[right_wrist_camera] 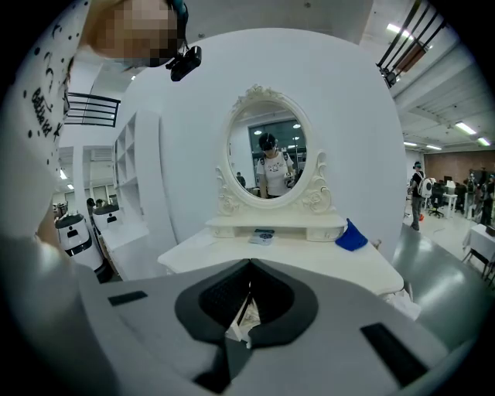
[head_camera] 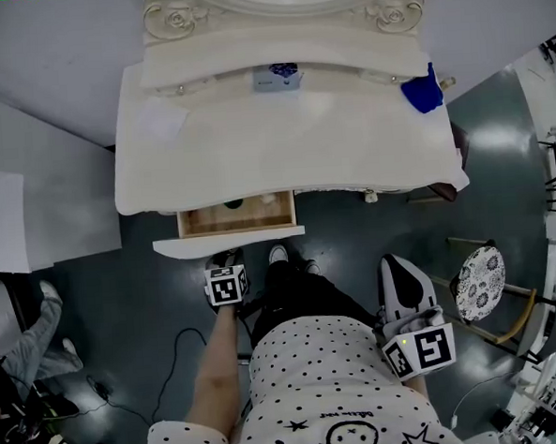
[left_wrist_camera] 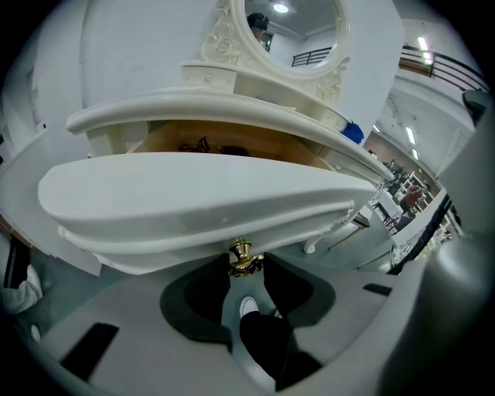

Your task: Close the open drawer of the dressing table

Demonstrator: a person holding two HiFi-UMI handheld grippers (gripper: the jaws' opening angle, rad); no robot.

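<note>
Head view: glossy cream bench with a curvy edge, 1 wood-lined drawer sticking out front-left, left claw just before it. Left gripper view: jaws released, brass knob at their tips. Right gripper view: right claw clenched, tips together.

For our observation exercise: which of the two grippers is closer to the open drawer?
The left gripper: it sits right at the front of the open drawer. The right gripper hangs farther back and off to the side, well clear of it.
</note>
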